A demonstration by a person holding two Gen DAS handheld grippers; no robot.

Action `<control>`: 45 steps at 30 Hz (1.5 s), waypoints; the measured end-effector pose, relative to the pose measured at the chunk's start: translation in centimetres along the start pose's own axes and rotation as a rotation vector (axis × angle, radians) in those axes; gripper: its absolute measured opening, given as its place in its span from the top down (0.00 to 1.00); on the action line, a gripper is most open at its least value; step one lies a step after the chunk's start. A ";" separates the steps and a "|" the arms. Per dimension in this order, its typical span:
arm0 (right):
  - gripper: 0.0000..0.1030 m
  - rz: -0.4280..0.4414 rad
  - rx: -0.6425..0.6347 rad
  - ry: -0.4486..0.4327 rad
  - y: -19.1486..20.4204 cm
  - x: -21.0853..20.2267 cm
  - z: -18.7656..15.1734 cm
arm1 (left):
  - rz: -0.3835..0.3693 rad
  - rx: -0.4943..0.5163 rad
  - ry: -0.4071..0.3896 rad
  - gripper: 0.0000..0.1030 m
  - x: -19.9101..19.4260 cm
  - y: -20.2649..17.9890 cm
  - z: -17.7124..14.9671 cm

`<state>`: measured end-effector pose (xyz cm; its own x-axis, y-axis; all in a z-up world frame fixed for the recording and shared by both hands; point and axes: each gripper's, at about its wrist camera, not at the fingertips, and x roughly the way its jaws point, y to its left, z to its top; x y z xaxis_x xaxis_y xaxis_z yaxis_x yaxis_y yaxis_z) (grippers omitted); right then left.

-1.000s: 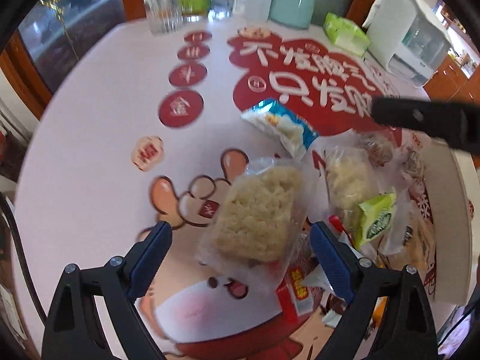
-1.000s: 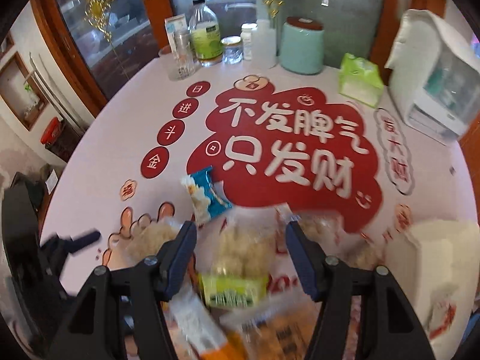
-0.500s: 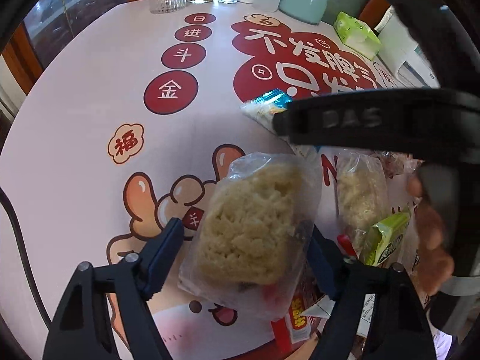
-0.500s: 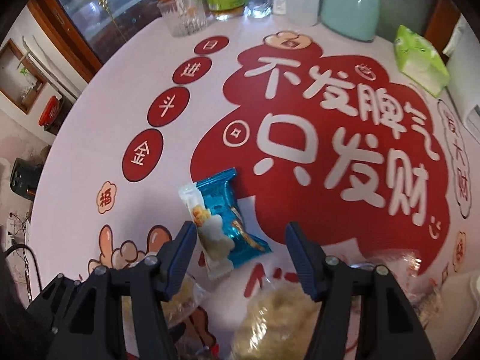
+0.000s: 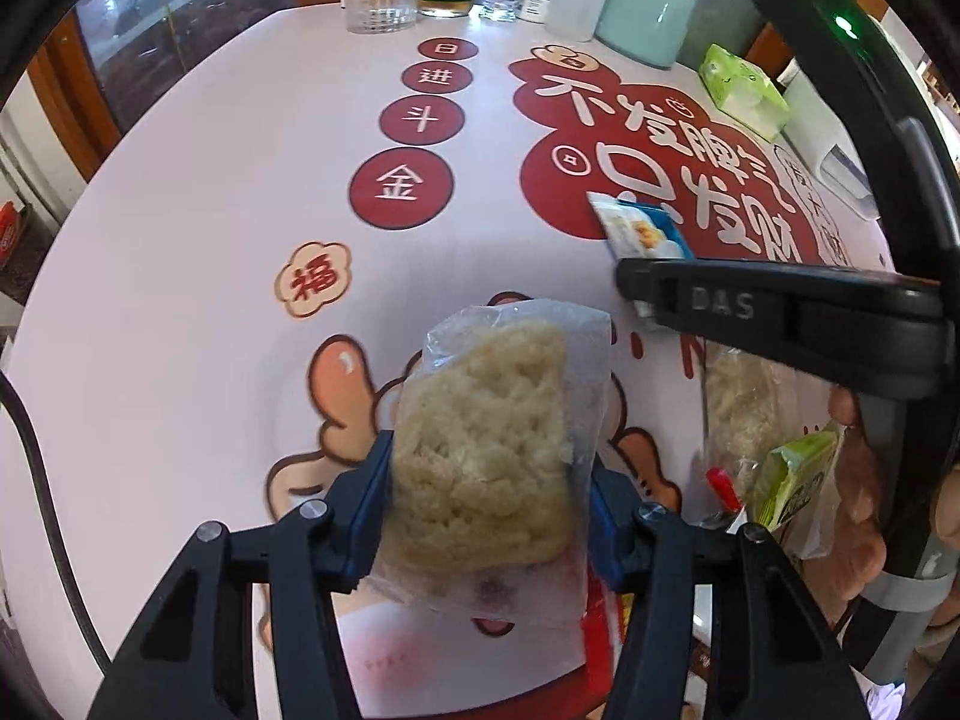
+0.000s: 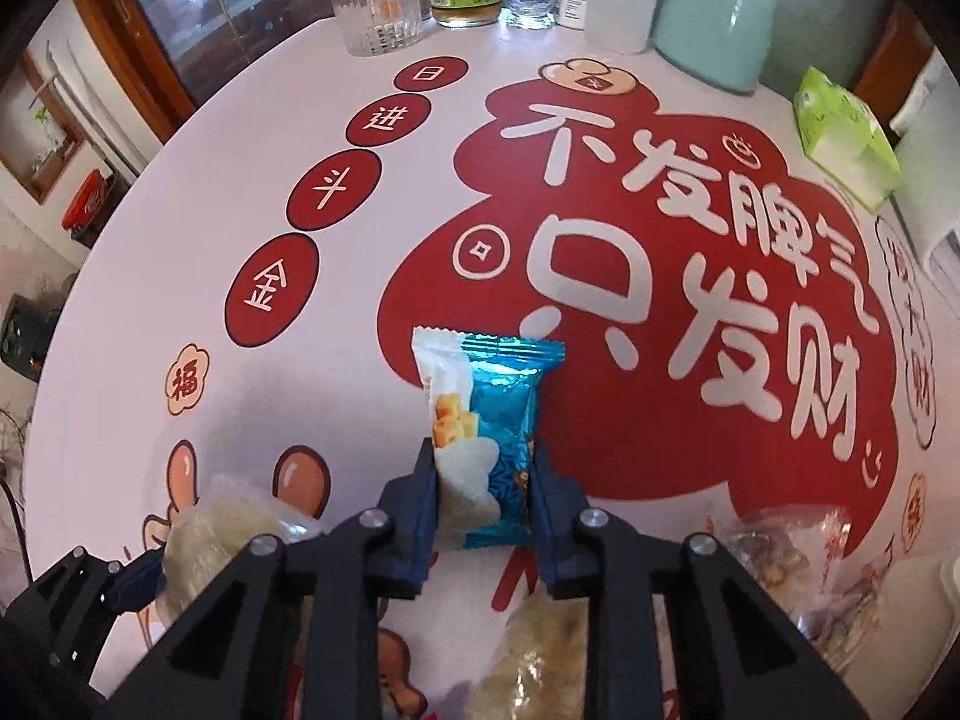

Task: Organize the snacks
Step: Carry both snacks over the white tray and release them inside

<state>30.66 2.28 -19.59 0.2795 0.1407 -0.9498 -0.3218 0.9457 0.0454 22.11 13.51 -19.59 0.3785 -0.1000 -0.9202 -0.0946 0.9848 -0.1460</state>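
Two snacks are being picked up at once, one per gripper; the left gripper (image 5: 489,510) has just been closing and its blue pads now press both sides of a clear bag of pale rice cake (image 5: 486,450), which stands up between them at the lower middle of the left wrist view; the right gripper (image 6: 483,492) has likewise just been closing and is clamped on the lower end of a blue and white packet (image 6: 480,420), whose free end points toward twelve o'clock over the red print of the tablecloth (image 6: 180,228); in the left view the same packet shows at about two o'clock from the rice cake, behind the black body of the right gripper. More snacks lie in a heap at the four o'clock edge of the left view, among them a second rice cake bag (image 5: 741,402) and a small green packet (image 5: 792,480), beside the person's hand (image 5: 858,480). The step in hand looks like the grasp itself, early in the sorting; the next move probably calls for lifting both bags clear of the cloth without crushing the crumbly cake, then carrying each to its place; where that place is the pictures do not show.
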 end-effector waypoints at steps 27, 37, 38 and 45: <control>0.76 0.134 0.196 -0.216 -9.0 -20.2 -19.9 | -0.068 0.252 -0.060 0.48 -15.1 -12.8 -10.1; 0.76 0.039 0.325 -0.226 -17.5 -24.4 -29.8 | -0.092 0.393 -0.123 0.48 -17.4 -23.6 -12.4; 0.76 0.032 0.338 -0.239 -18.5 -24.9 -30.4 | -0.098 0.400 -0.126 0.48 -17.4 -24.6 -12.4; 0.76 -0.016 0.386 -0.320 -24.7 -28.6 -32.0 | -0.174 0.410 -0.141 0.48 -17.6 -31.9 -11.7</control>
<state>1.67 -34.46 -3.45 0.5643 0.1509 -0.8117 0.0261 0.9794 0.2002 7.70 -17.81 -3.00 0.4805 -0.2765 -0.8323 0.3422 0.9329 -0.1124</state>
